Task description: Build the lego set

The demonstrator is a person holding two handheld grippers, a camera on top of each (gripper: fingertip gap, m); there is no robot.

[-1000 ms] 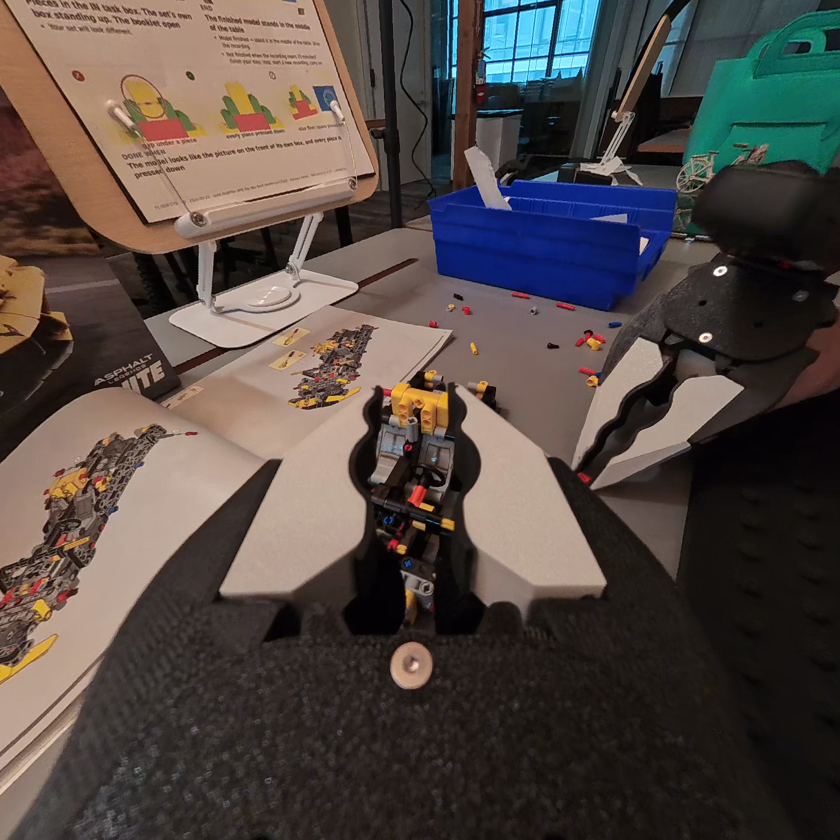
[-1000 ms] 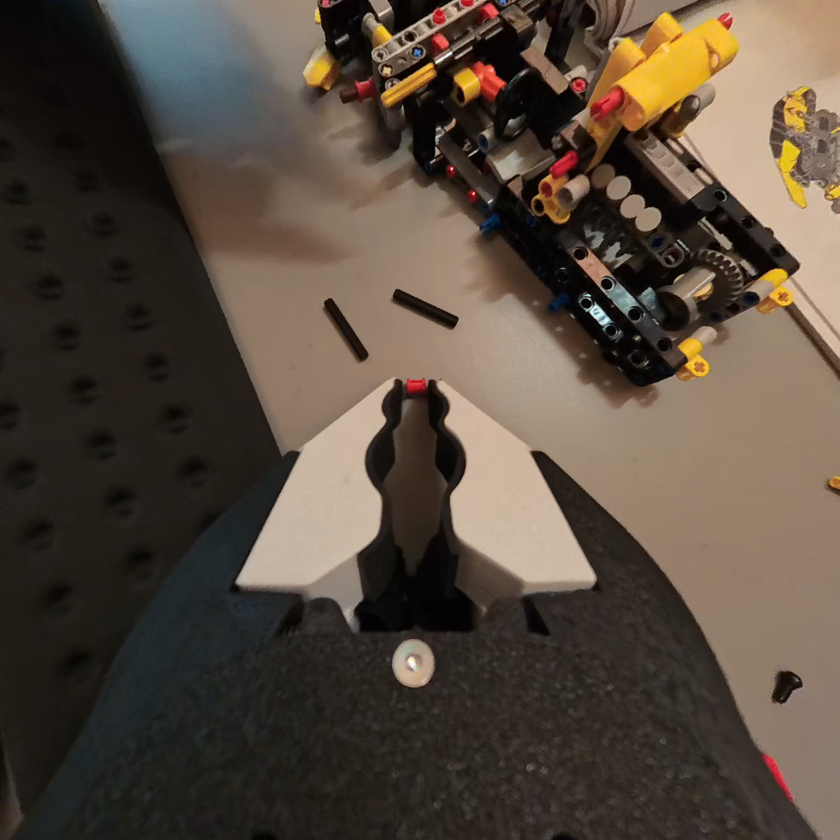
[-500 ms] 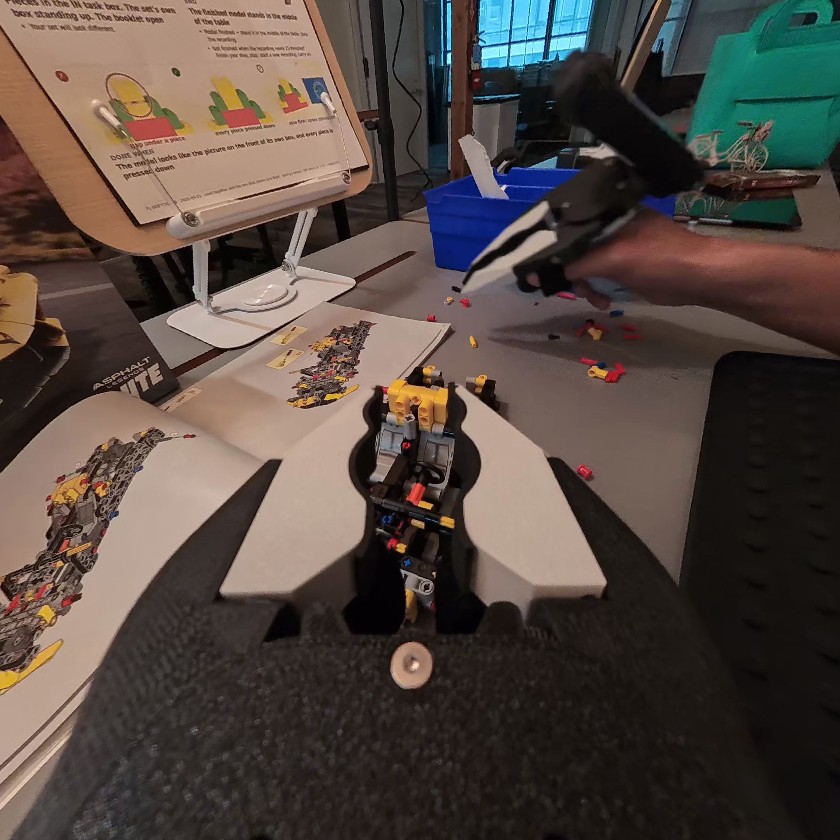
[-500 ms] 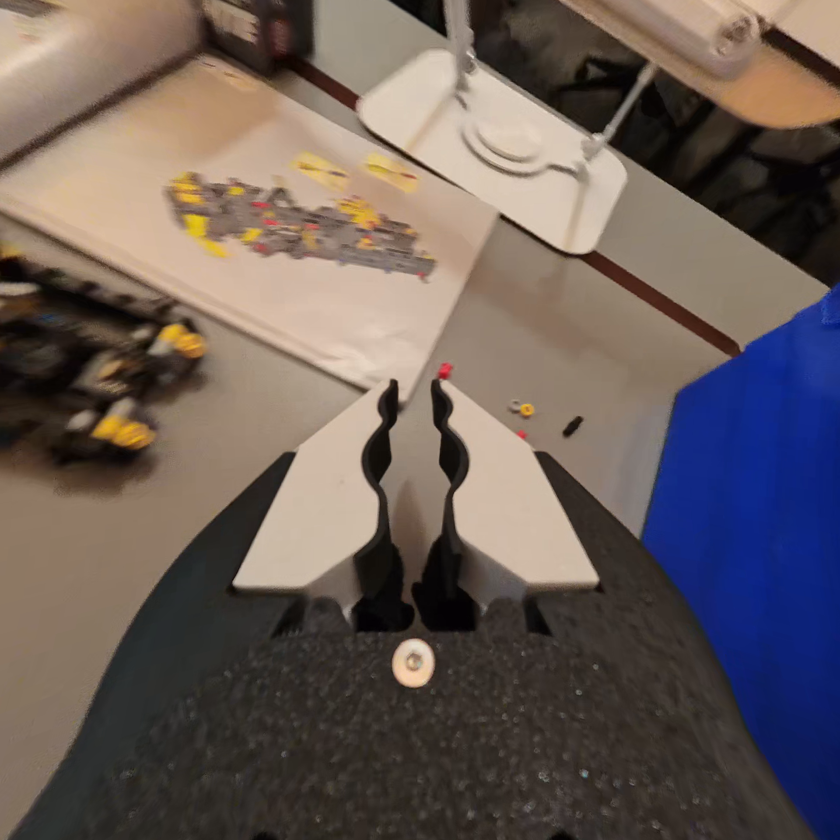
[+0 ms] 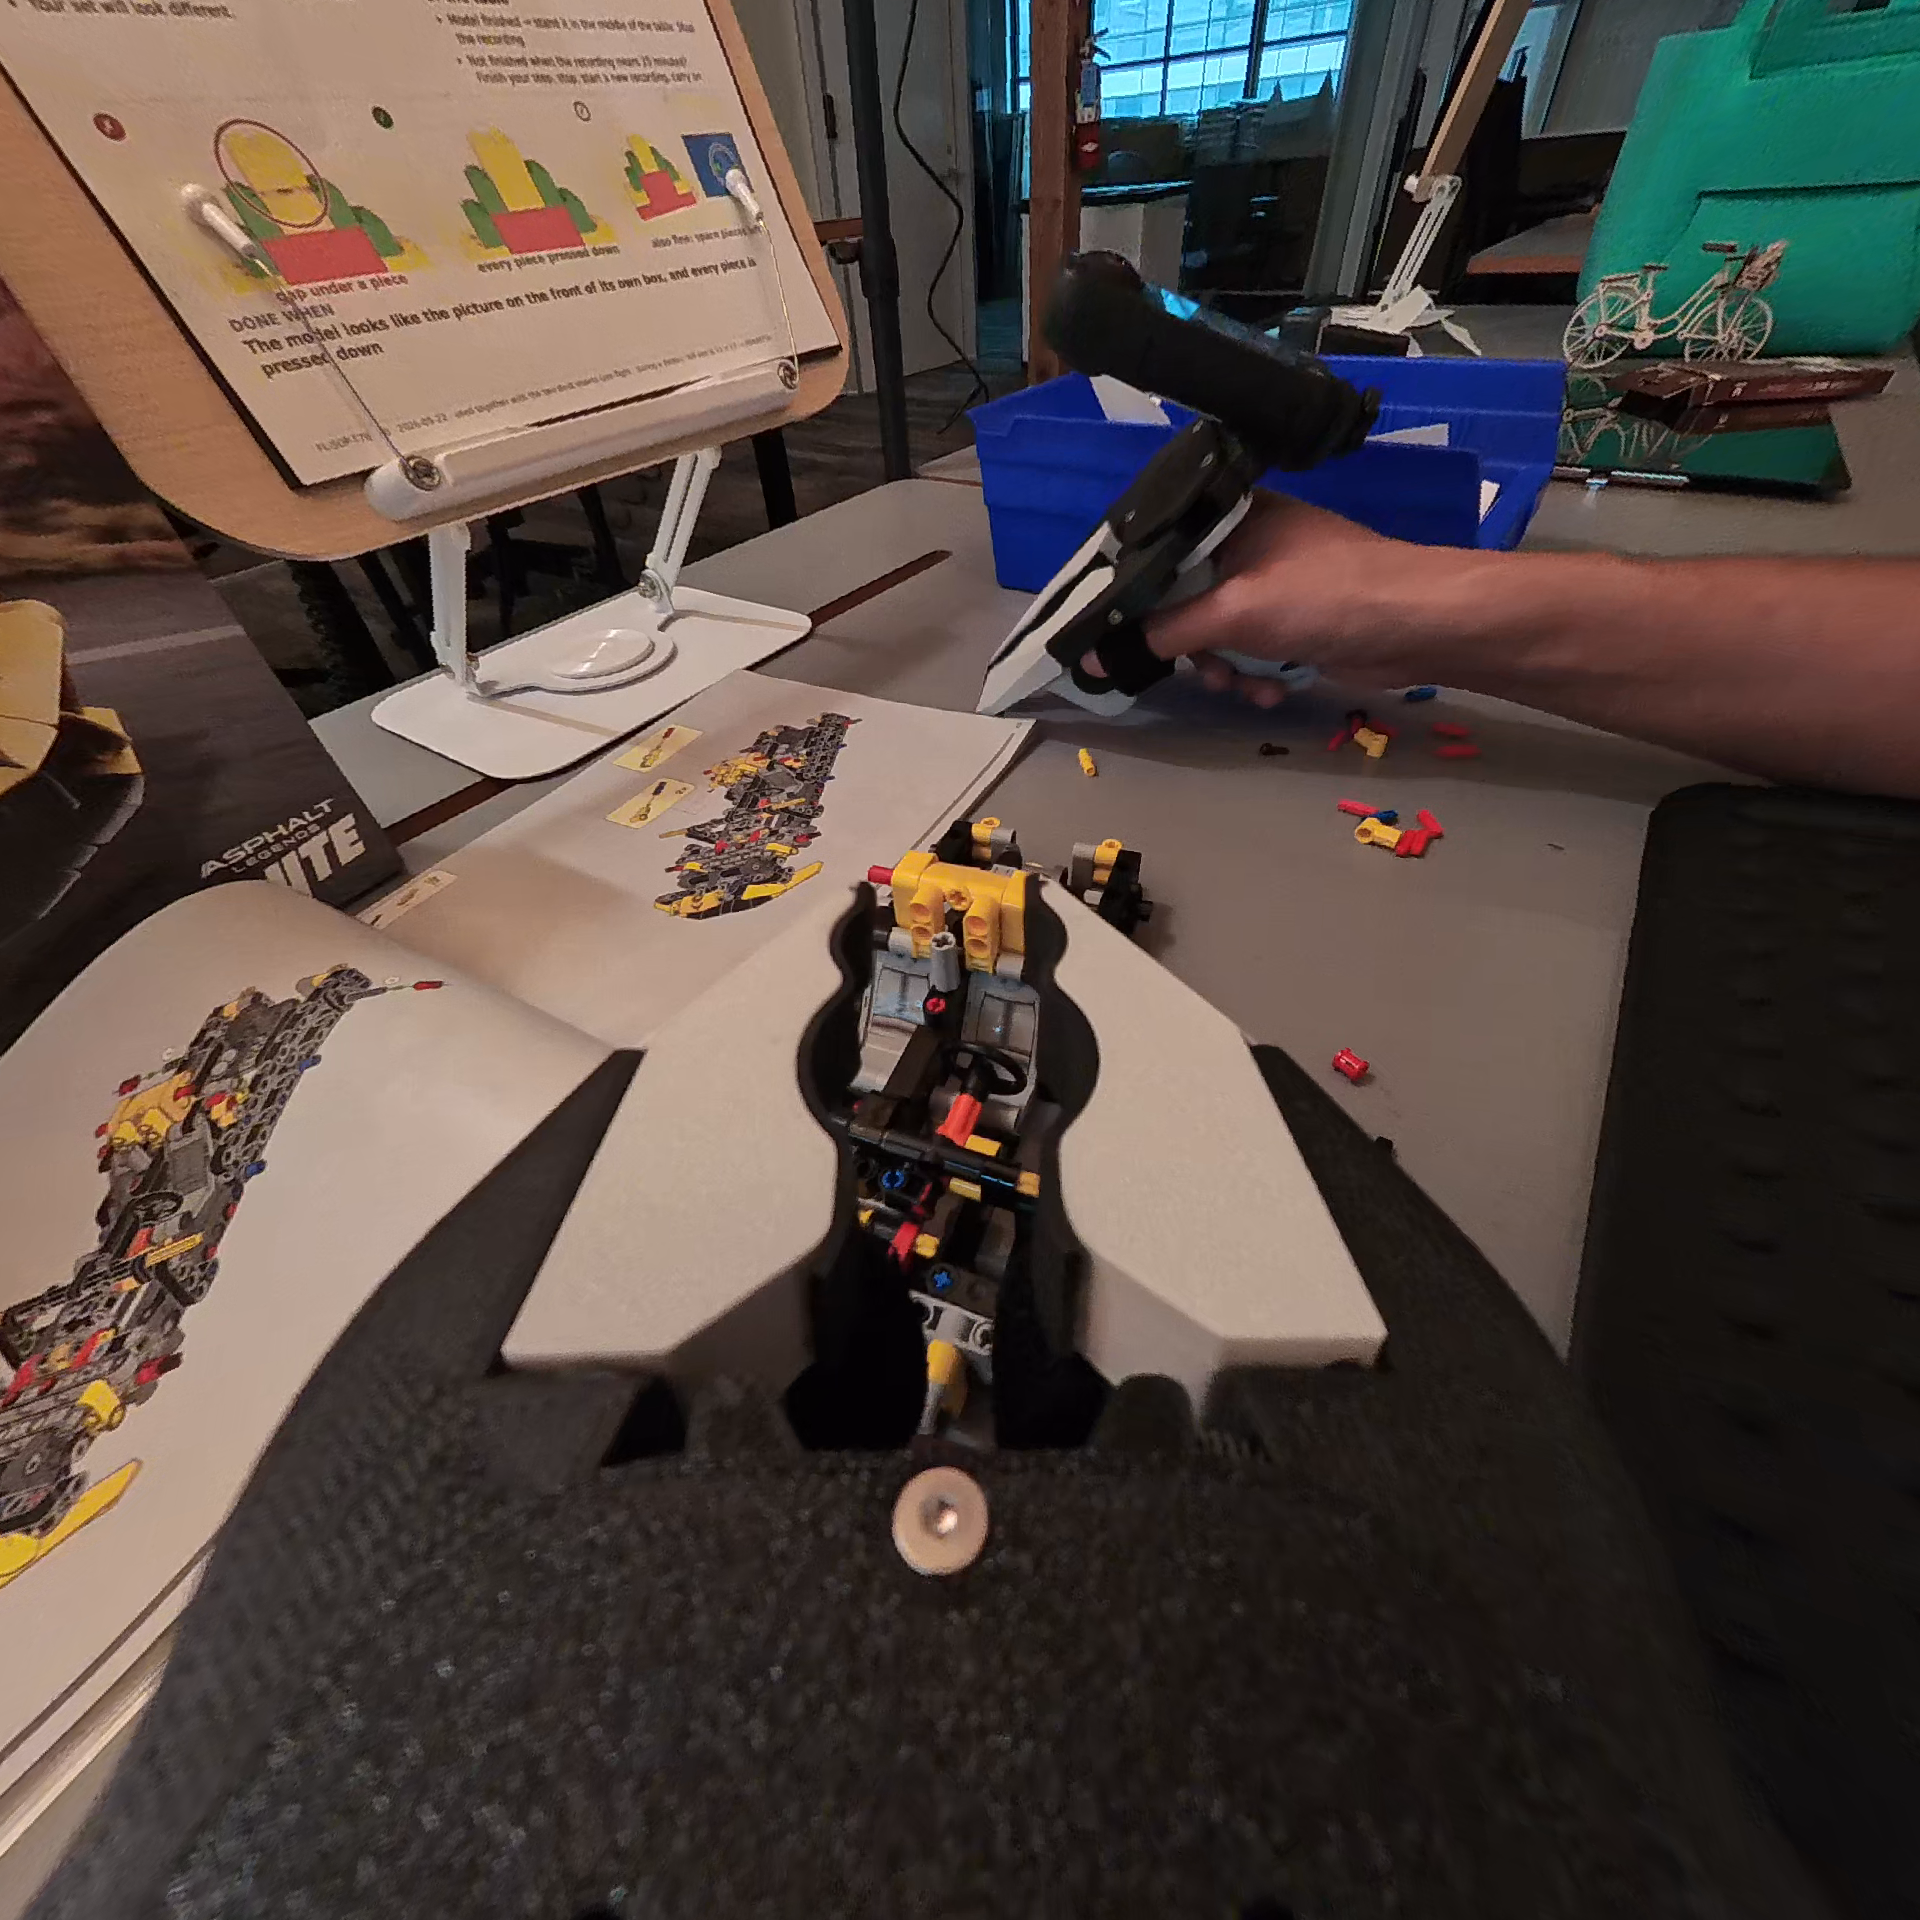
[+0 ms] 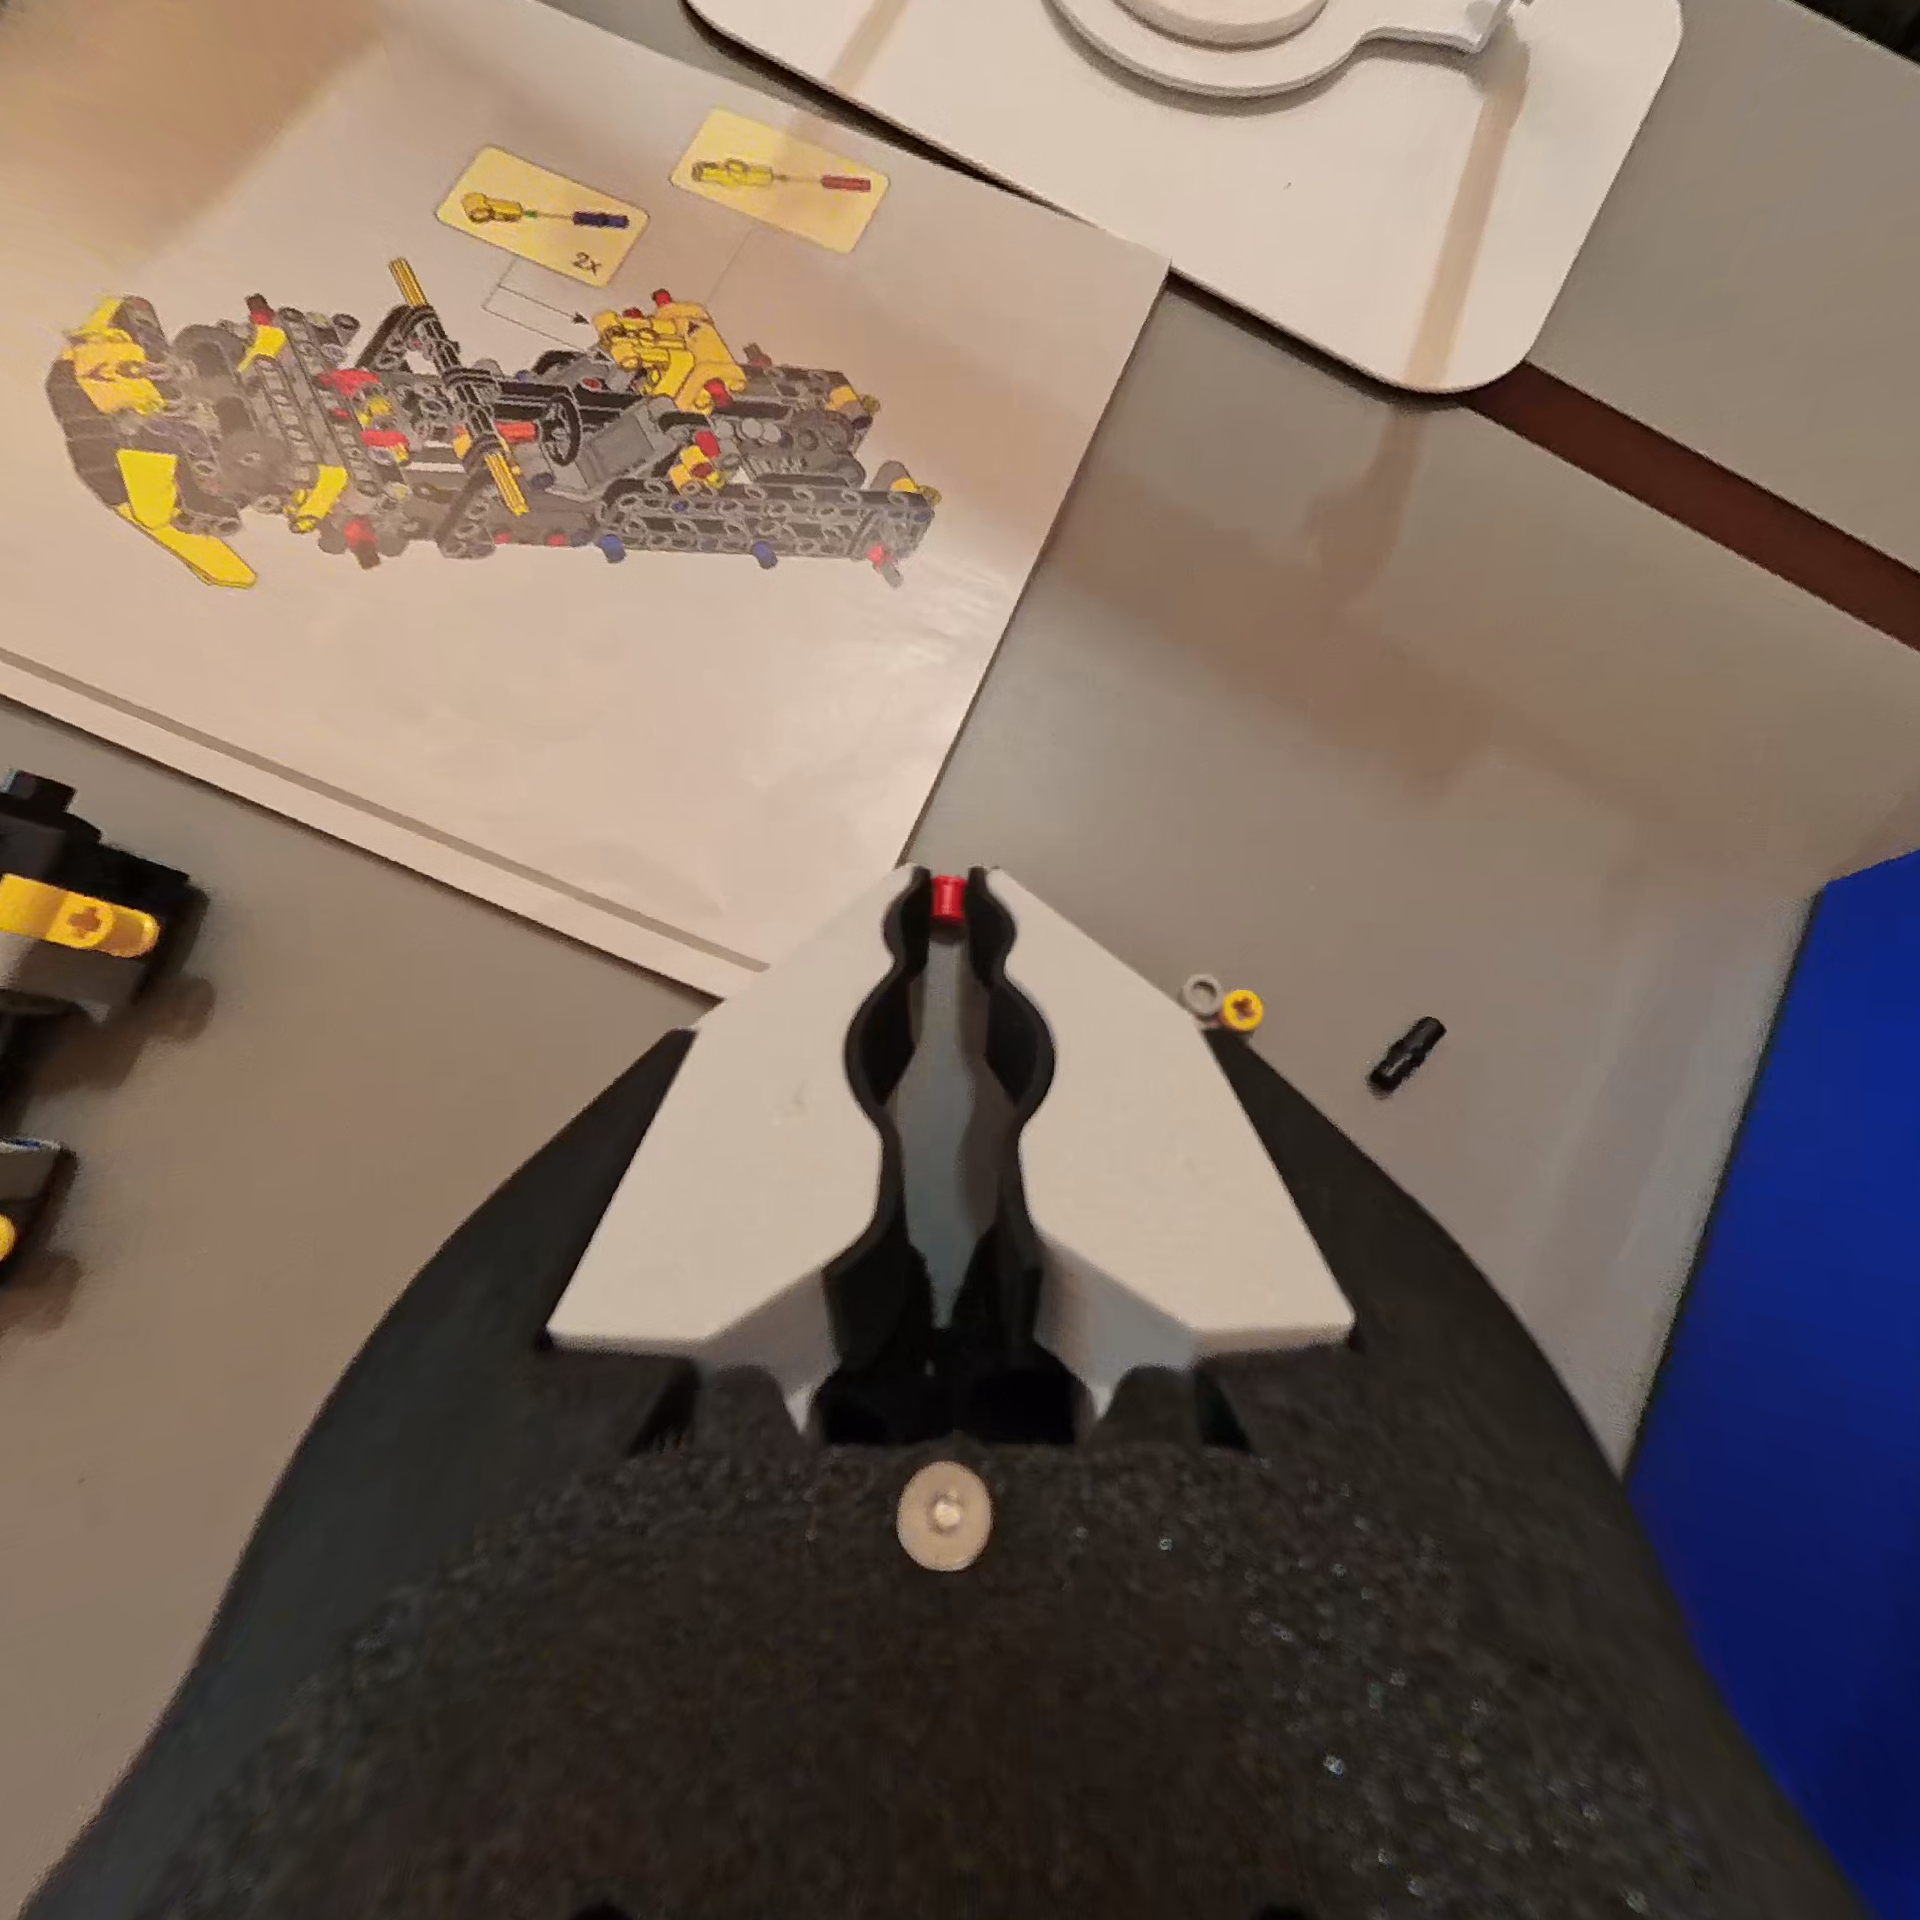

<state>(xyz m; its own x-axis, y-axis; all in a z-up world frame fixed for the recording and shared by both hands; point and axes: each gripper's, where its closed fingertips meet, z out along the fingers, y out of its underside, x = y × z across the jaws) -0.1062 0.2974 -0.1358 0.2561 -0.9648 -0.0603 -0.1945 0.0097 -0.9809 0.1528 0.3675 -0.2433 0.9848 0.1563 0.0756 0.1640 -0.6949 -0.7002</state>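
Observation:
My left gripper (image 5: pixel 951 904) is shut on the half-built black, grey and yellow lego car (image 5: pixel 951 1091), which sits lengthwise between its fingers on the grey table. My right gripper (image 6: pixel 948 881) is shut on a small red pin (image 6: pixel 945 899), tips down at the table by the corner of the open instruction booklet (image 6: pixel 582 675). In the left wrist view the right gripper (image 5: pixel 997 698) is held by a hand beyond the car, at the booklet's far corner. Part of the car shows at the left edge of the right wrist view (image 6: pixel 73 935).
A blue bin (image 5: pixel 1060 488) stands behind the right gripper, a white document stand (image 5: pixel 582 686) to its left. Loose red, yellow and black pieces (image 5: pixel 1387 826) and one red piece (image 5: pixel 1349 1062) lie on the table. A black pin (image 6: pixel 1406 1052) lies near the bin. A black mat (image 5: pixel 1766 1143) lies on the right. Tip to tip, the grippers are about 30 centimetres apart. The right gripper is farther from the red piece (image 5: pixel 1349 1062), some 25 centimetres, than the left, some 15 centimetres.
My right gripper left the spot beside the car, swung away to the booklet's far corner, and closed on a red pin there. My left gripper kept holding the car.

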